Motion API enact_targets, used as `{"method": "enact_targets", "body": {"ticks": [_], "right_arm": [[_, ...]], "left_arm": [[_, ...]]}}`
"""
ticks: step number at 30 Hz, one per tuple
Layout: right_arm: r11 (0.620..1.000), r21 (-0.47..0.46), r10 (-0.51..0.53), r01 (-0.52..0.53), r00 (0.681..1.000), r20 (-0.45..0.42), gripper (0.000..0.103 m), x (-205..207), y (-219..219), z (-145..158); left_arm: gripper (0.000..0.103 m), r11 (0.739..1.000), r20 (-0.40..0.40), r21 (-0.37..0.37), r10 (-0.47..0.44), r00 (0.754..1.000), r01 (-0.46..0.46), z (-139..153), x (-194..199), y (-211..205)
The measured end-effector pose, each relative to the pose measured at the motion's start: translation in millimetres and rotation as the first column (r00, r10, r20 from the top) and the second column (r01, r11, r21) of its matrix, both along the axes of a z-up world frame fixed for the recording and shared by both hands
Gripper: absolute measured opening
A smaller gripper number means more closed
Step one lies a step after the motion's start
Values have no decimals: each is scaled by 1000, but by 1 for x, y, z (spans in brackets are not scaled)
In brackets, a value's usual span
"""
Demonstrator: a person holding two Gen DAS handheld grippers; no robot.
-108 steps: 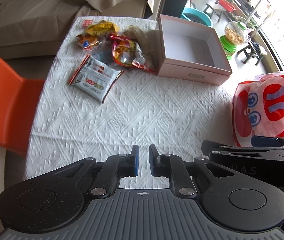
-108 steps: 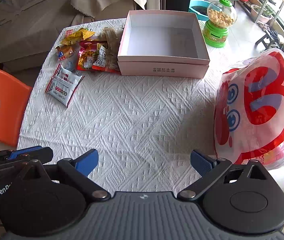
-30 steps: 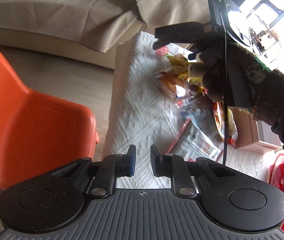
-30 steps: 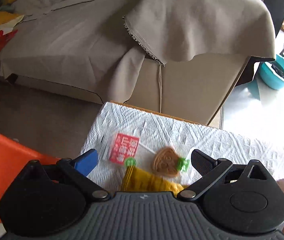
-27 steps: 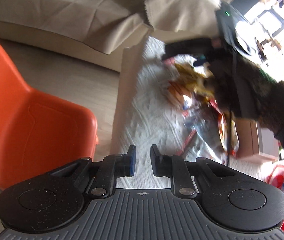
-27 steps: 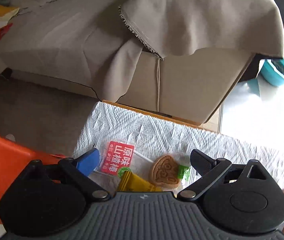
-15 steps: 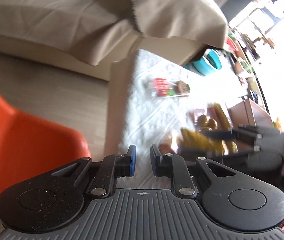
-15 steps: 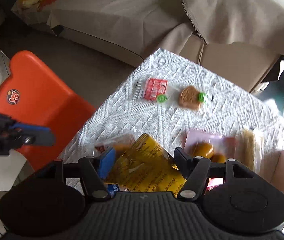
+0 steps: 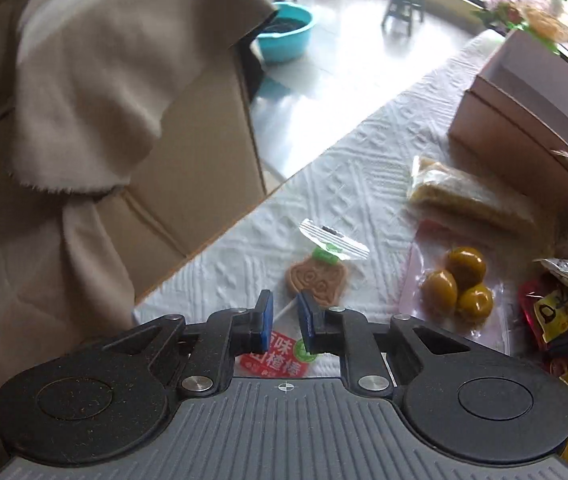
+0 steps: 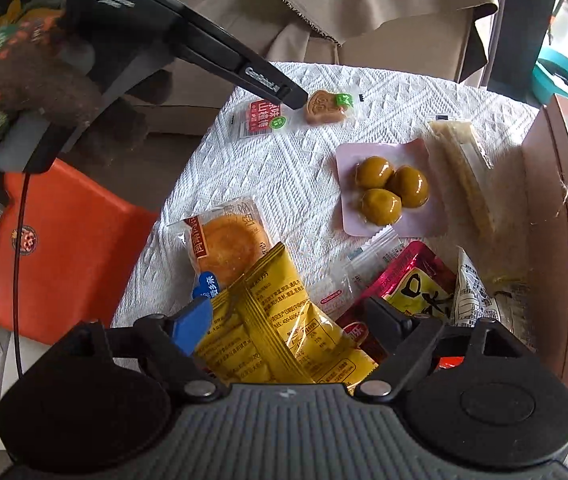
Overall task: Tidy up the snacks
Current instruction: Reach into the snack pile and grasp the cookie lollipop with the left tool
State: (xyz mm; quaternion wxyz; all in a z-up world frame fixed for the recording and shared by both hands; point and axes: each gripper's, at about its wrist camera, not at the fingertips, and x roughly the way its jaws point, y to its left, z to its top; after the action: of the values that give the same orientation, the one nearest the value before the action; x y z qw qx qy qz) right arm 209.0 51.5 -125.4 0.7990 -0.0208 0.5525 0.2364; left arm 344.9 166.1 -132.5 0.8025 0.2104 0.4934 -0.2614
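Two grippers: each works its own end of the snack pile.
Left gripper (image 9: 285, 320): fingers narrowly parted, straddling the lollipop (image 9: 316, 280) stick; contact seemingly not made, so probably lining up a pinch.
Right gripper (image 10: 284, 324): fingers spread but pressing the yellow packet (image 10: 276, 332) between them, for carrying.
Box (image 10: 556, 216): open, just right of the snacks, the likely destination.
Olive pack (image 10: 388, 188): flat on the tablecloth (image 10: 284, 168).

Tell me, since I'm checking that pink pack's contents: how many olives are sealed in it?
3 green olives in the pink vacuum pack: one upper left, one right, one lower. None seems hidden.
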Motion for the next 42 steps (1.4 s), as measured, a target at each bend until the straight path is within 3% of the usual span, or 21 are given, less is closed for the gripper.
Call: {"method": "enact_targets", "body": {"ticks": [4,7,9,15,18,20,22,27,29,31,39,40,41,42], "right_arm": [[1000,15,-5,5,1000,3,89,-1,-3,-2],[1000,8,2,-2,1000,15,93,-6,0,-4],[1000,-1,6,-6,1000,28,95,-10,3,-7],[994,-87,66,-59,995,81,97,-23,16,-13],[990,-111,95,-85,992,88,101,-26,19,-16],[987,-122,114,-102,988,100,103,-28,21,-18],[983,-141,130,-114,985,114,103,-31,24,-20],[979,-163,141,-120,981,130,103,-33,25,-21],[980,-160,140,-119,982,130,103,-32,24,-21],[980,-159,140,-118,981,133,103,-32,24,-21],[981,-172,117,-92,983,142,103,-35,28,-24],[983,-168,95,-71,986,139,103,-33,28,-24],[985,-166,75,-52,988,132,103,-32,28,-24],[986,-165,54,-33,991,123,103,-31,28,-23]], "left_arm": [[17,988,-73,34,-151,986,153,-2,6,-13],[25,975,-118,27,-217,969,222,-5,6,-16],[31,979,-134,10,-201,970,204,-3,11,-16],[33,988,-81,26,-149,985,152,-4,29,-24],[56,985,-116,15,-171,978,173,-6,32,-34],[83,985,-171,-16,-170,970,170,-10,35,-39],[88,986,-172,-9,-165,971,166,-13,34,-44],[81,993,-122,22,-111,986,115,-11,36,-44],[67,997,-93,18,-73,993,75,-7,42,-39],[61,999,-76,22,-29,997,31,-5,49,-33],[62,994,-140,-41,94,986,-101,-13,70,-19],[57,993,-141,-42,102,985,-109,-12,70,-18],[44,991,-140,-43,122,983,-129,-11,69,-16],[42,986,-140,-43,152,978,-159,-9,67,-12]]}}
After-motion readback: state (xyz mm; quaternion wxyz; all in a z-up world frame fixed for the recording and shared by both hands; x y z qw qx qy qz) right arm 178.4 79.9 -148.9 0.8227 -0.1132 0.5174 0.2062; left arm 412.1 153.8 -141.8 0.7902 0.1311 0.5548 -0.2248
